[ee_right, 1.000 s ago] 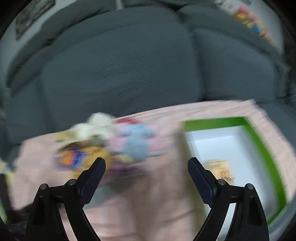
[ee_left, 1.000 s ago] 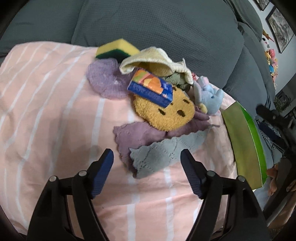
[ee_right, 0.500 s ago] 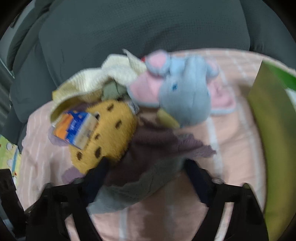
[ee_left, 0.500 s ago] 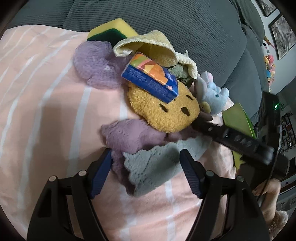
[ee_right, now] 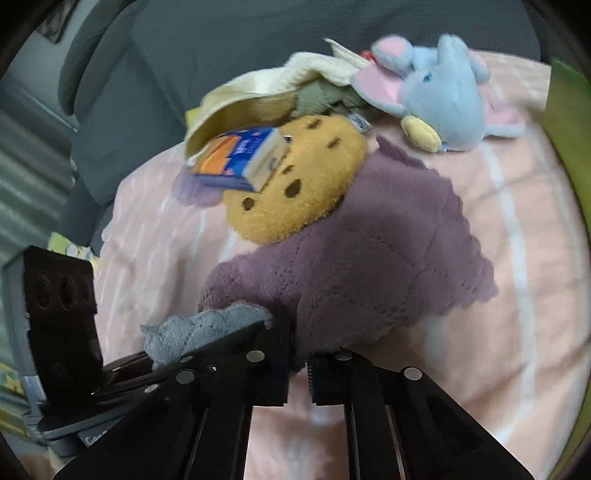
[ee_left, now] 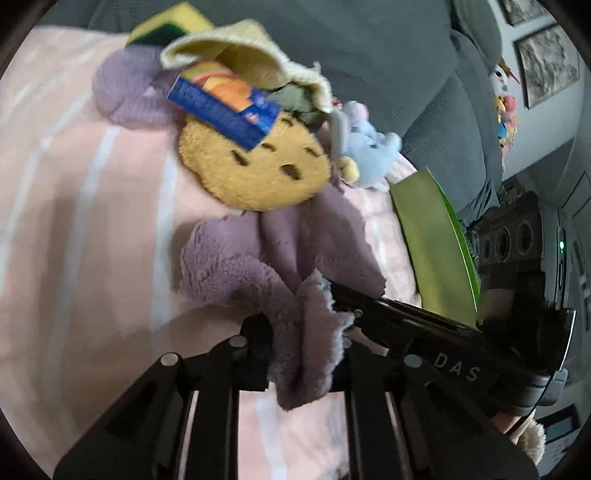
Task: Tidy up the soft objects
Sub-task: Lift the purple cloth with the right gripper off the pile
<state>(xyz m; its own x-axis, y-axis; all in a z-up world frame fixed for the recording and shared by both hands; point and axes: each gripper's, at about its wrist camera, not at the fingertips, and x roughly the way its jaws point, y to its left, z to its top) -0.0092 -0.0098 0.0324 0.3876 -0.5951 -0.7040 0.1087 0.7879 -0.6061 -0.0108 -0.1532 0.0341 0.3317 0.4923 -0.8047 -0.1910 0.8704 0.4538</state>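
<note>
Everything sat on striped blanket (ee_left: 74,206) over sofa (ee_left: 369,55); cloth (ee_left: 280,251) lay nearest, its front corner pinched between left gripper (ee_left: 303,354) fingers; right gripper (ee_right: 299,354) clamped on same cloth from other side; cookie plush (ee_left: 255,170) behind cloth, overlapping its far edge; carton (ee_left: 225,107) leaned on top of cookie plush; towel (ee_left: 243,51) draped over carton; sponge (ee_left: 166,26) at back; elephant plush (ee_right: 443,92) right of cookie plush; box (ee_left: 432,243) further right.

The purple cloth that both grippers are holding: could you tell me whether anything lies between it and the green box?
Nothing visible does. The purple cloth is pinched by the left gripper and right gripper, and only bare pink striped blanket separates it from the green box. The cookie plush overlaps the cloth's far edge.
</note>
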